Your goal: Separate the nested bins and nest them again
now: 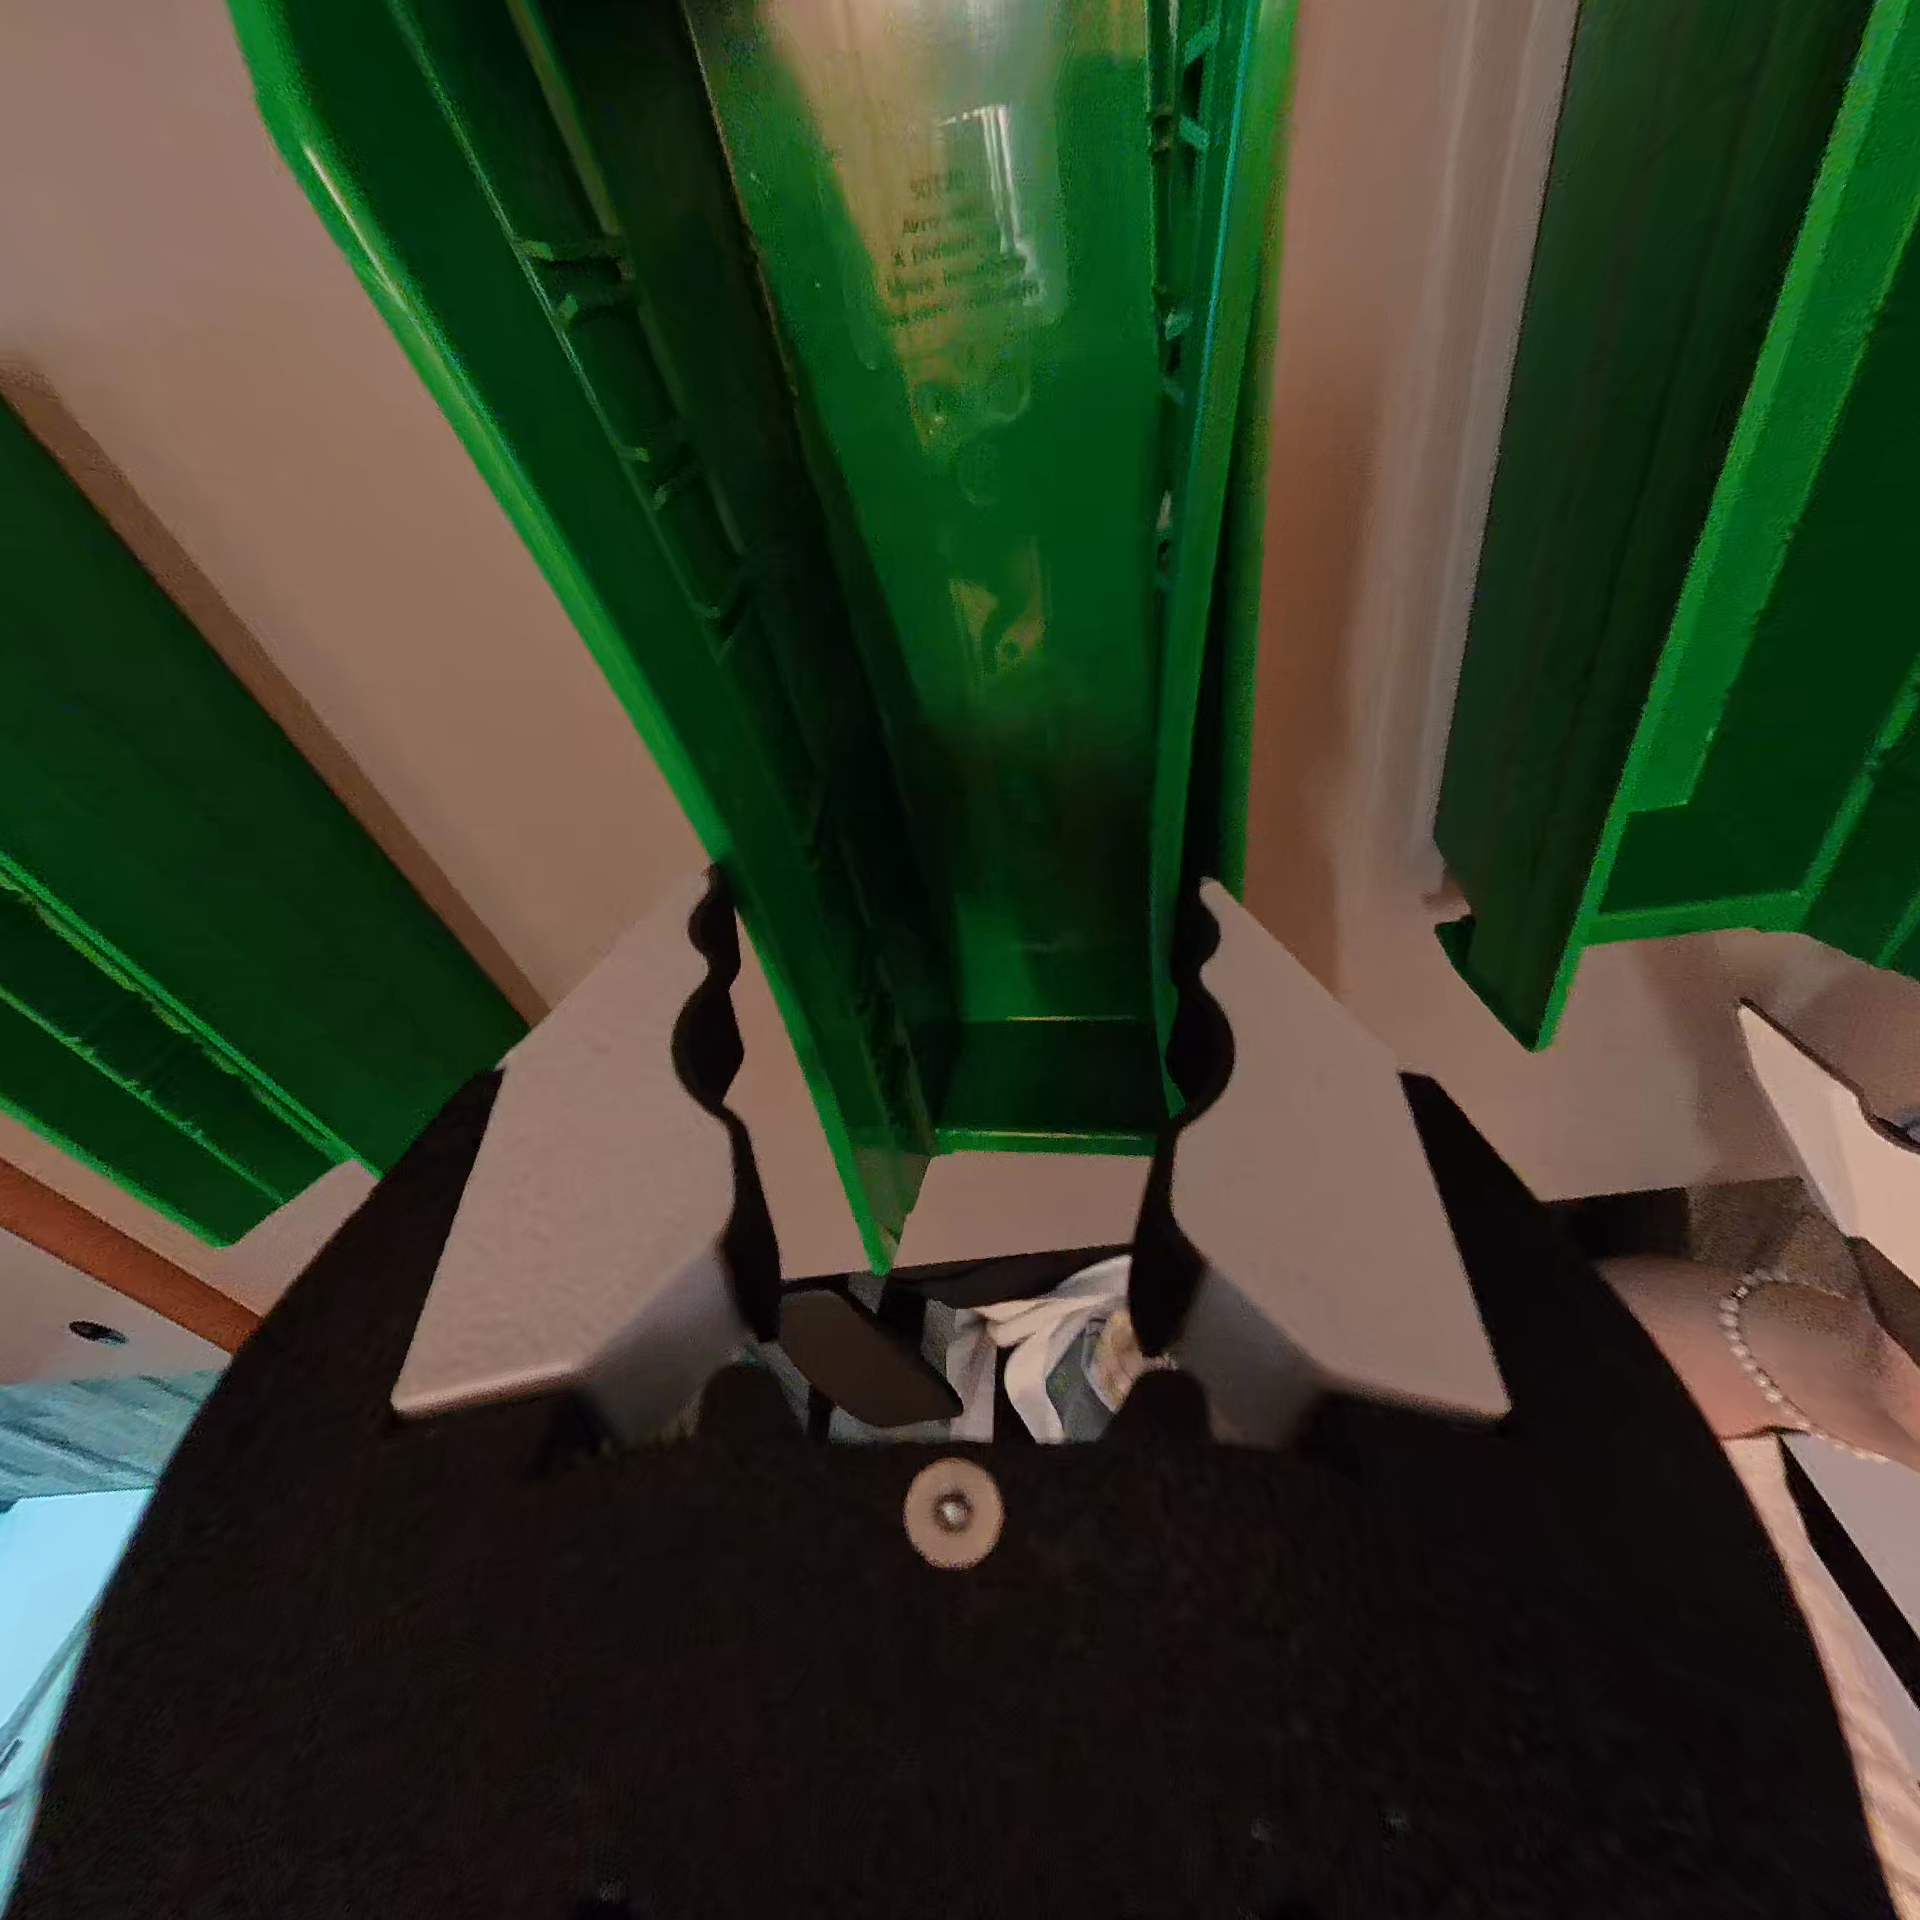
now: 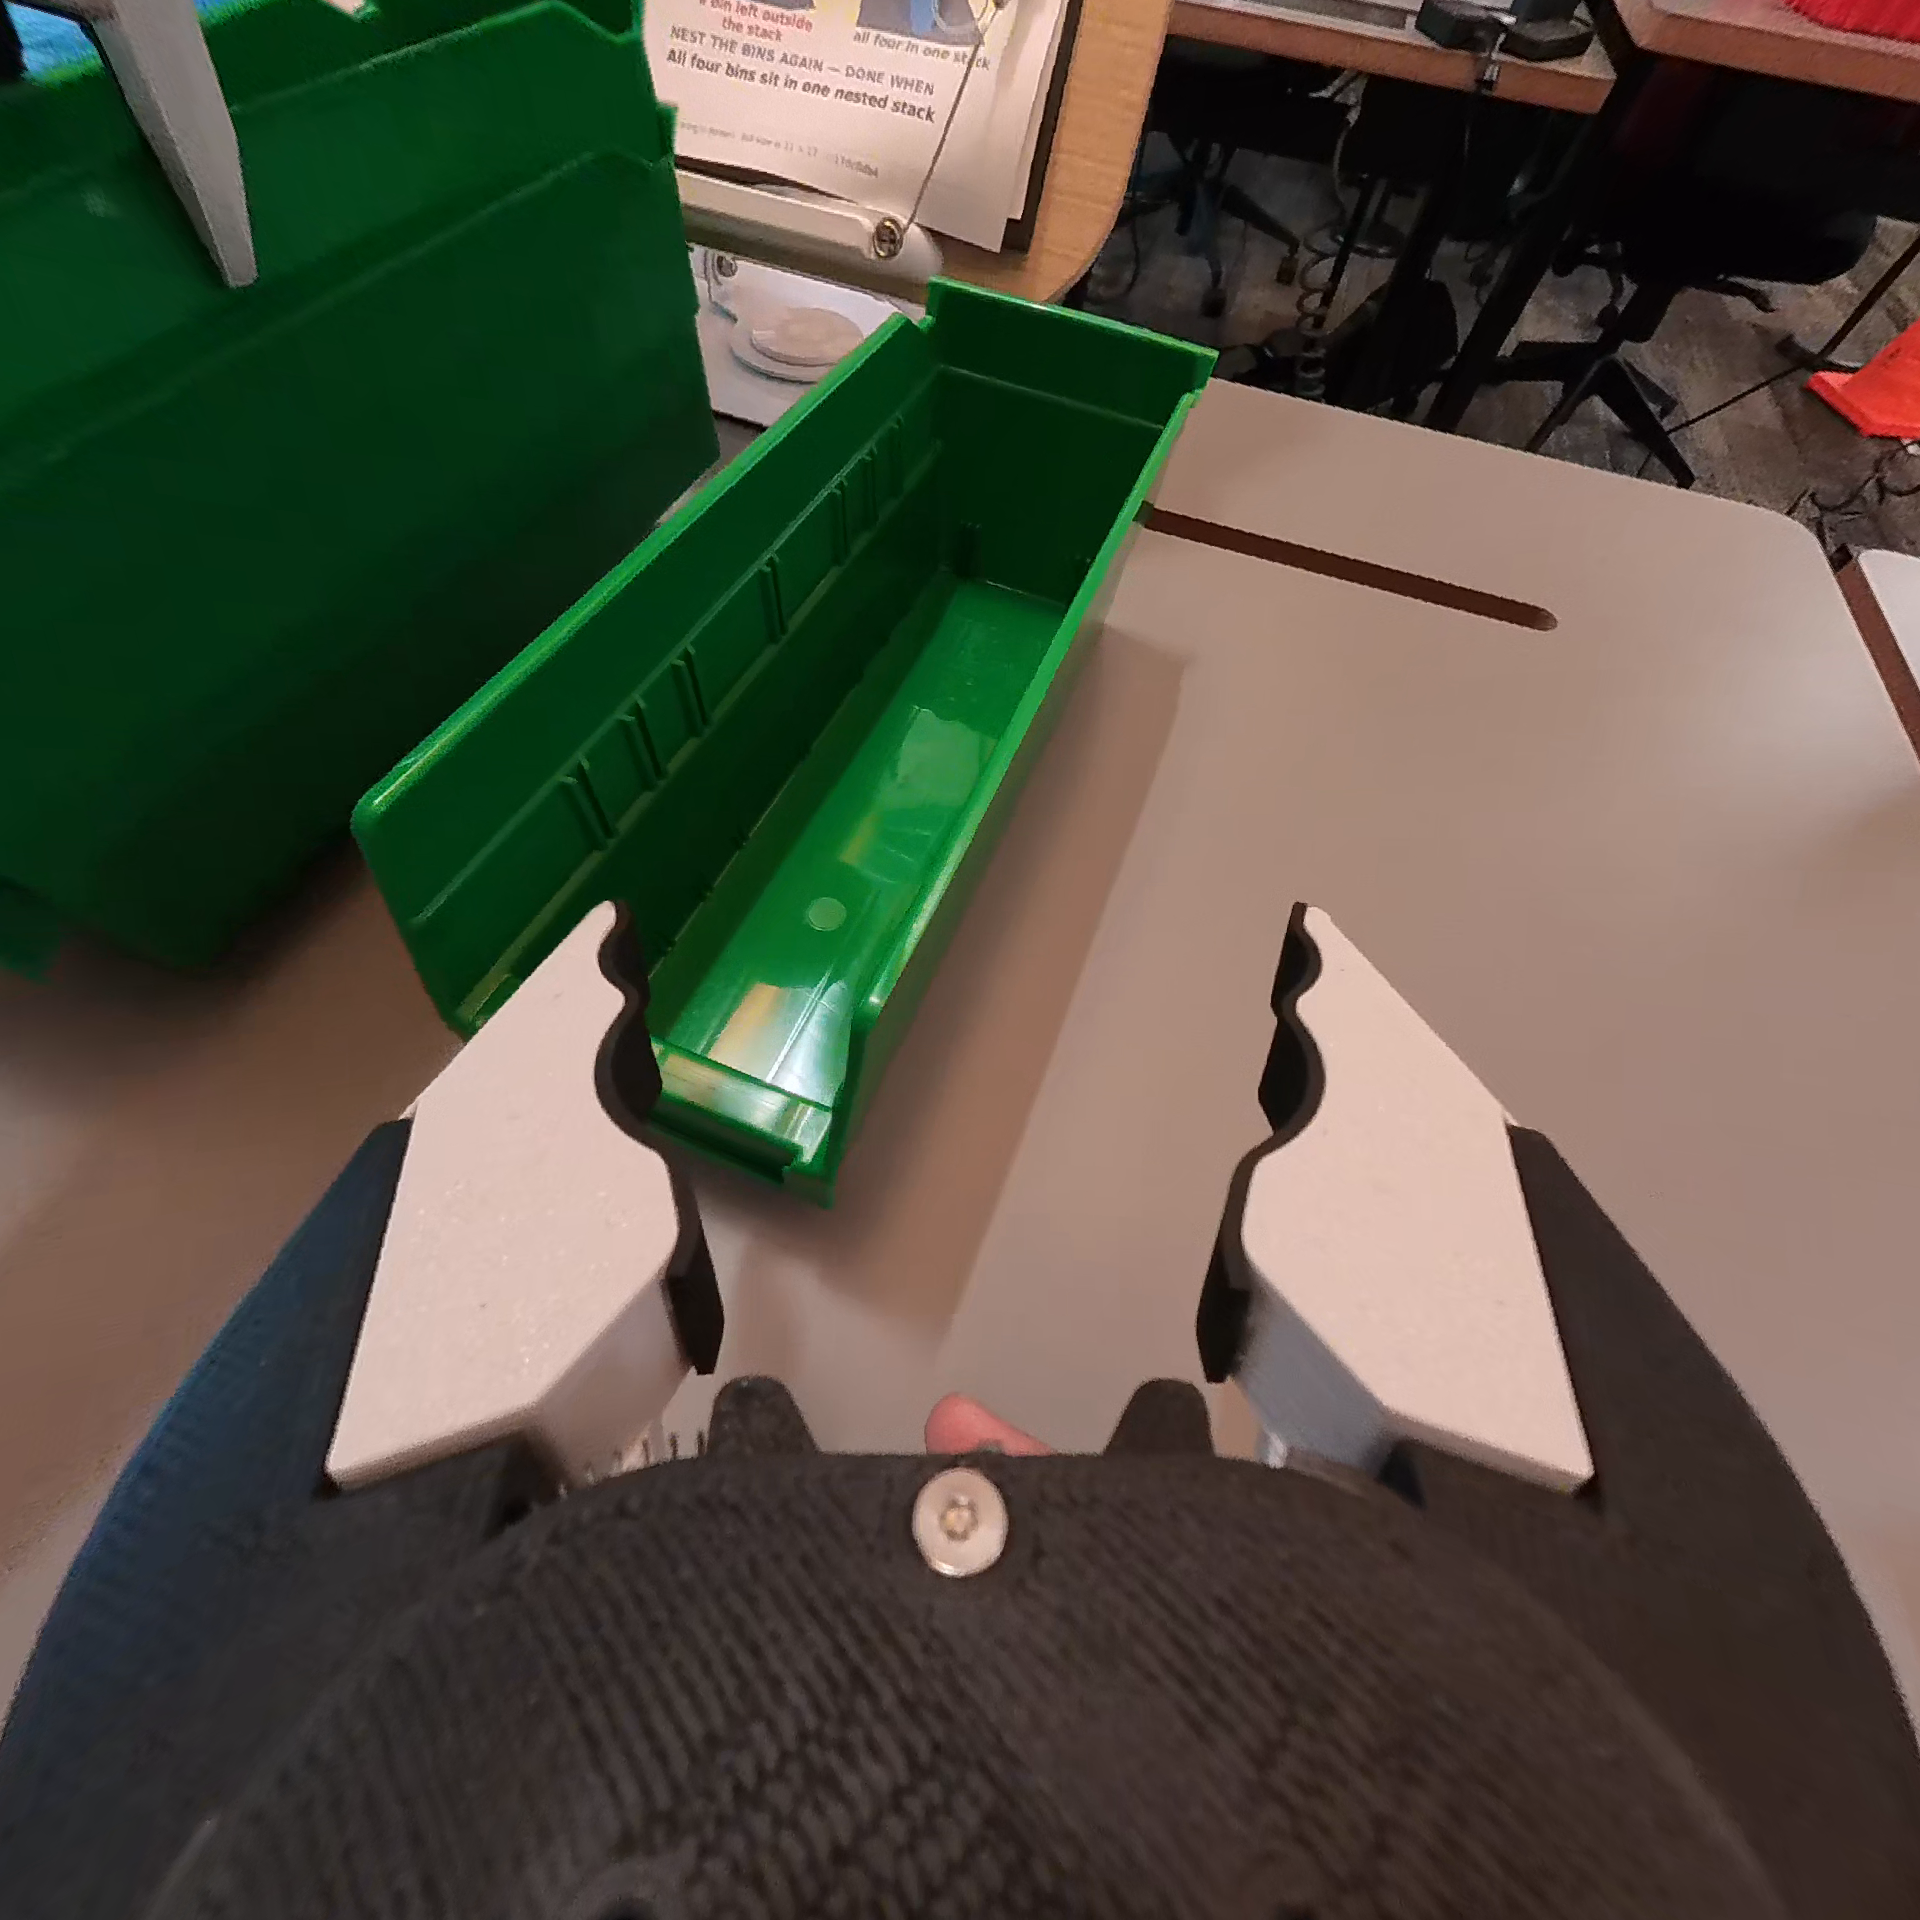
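1. Left hand-held gripper [image 1: 951,1039]: clamped on front end of a green bin [image 1: 935,623]. Bin's front lip sits between the two fingers; right pad pressed against its side wall, left pad close beside flared rim, contact there hard to confirm.
2. Held bin seen from below, so prob. lifted or tipped up; exact tilt can't tell.
3. Two more green bins flank it in left wrist view: one at left [image 1: 156,831], one at right [image 1: 1714,571]. Whether nested or apart, can't tell from this angle.
4. Right hand-held gripper [image 2: 951,1039]: open wide, empty, hanging over grey table [image 2: 1455,831].
5. Single green bin [image 2: 852,727] on table, open side up, empty, front lip just ahead of right gripper's left finger; not gripped.
6. Bigger green mass [image 2: 312,468] at left in right wrist view, looks like the lifted bins, w/ other gripper's grey finger [image 2: 192,135] poking in at top.
7. Stage, as a guess: separation partly done, one bin already out.
8. Risks:
   - Grip only at front end, so long bin could pivot or slip out.
   - Neighbouring bins close, so rims may snag and drag.
   - Single bin's far end near table edge, so a nudge from right gripper could push it off.
   - Right gripper sits off-centre to bin lip, so closing now would prob. catch only the corner or miss.
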Available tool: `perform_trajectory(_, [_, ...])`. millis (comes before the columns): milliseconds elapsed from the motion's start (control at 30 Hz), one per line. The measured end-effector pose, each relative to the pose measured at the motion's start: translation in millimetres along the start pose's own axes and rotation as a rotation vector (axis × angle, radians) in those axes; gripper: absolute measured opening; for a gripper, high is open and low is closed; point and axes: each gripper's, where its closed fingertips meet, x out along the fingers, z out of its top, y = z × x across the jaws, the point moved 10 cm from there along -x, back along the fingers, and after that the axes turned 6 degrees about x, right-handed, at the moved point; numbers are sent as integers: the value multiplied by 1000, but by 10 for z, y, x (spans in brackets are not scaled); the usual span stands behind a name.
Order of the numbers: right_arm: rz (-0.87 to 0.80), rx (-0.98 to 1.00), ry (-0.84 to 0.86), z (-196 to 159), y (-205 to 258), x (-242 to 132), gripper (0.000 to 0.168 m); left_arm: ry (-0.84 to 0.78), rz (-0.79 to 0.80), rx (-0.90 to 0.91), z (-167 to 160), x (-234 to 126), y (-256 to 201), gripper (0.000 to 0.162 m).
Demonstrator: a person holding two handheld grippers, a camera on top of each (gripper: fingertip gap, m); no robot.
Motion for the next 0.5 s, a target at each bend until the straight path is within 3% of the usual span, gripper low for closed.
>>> perform_trajectory(233, [4, 3, -4, 8, 4, -8, 119, 31, -24, -18, -5, -33, -53, 83])
perform_trajectory(500, [9, 5, -3, 4, 4, -9, 119, 27, 16, 24, 16, 229, -163, 104])
